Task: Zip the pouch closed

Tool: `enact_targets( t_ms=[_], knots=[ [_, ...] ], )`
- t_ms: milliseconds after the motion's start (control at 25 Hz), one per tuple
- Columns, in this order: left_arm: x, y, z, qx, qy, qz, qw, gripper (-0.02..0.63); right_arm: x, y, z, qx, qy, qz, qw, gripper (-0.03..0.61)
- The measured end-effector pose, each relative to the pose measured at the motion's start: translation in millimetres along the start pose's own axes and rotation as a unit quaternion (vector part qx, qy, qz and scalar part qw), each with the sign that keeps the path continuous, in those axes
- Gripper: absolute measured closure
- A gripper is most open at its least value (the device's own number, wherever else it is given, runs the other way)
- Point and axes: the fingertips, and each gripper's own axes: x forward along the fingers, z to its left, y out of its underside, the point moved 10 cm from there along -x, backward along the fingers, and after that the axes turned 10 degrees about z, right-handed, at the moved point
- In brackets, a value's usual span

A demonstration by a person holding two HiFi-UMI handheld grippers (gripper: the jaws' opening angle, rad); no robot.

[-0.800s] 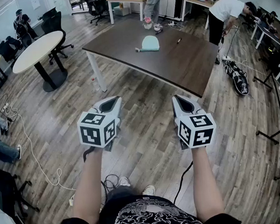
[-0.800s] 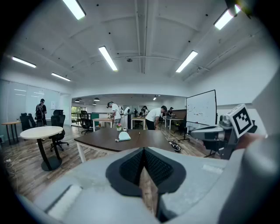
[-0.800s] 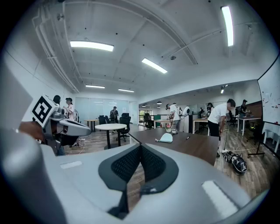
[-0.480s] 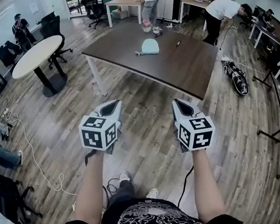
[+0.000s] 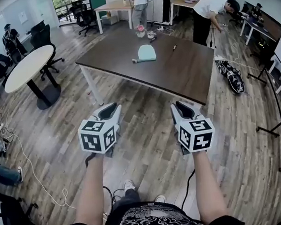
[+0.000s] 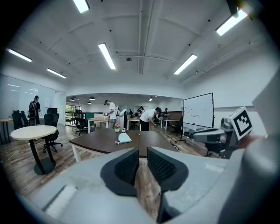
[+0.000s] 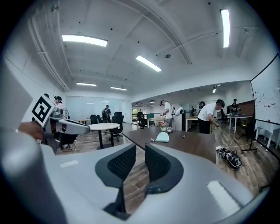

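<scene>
left hand-held gripper (image 5: 108, 109) and right hand-held gripper (image 5: 182, 108) nearly clenched on nothing, pouch (image 5: 146, 53) far off at 12 o'clock on desk (image 5: 181, 73): best approach first, then pin one end and draw it shut steadily.

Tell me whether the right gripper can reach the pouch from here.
Probably not yet: the pouch lies mid-table, well beyond the right gripper, which hangs over floor short of the table. Nothing blocks the way; stepping closer should do.
</scene>
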Motion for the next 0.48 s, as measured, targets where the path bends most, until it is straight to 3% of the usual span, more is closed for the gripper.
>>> enact_targets(
  t_ms=[240, 480],
  knots=[
    [17, -12, 42, 0.001, 0.022, -0.001, 0.9998, 0.525, 29, -12, 12, 0.022, 0.015, -0.002, 1.000, 0.474],
    [33, -19, 84, -0.002, 0.042, 0.012, 0.9990, 0.446, 59, -28, 28, 0.043, 0.035, 0.000, 0.998, 0.369]
  ],
)
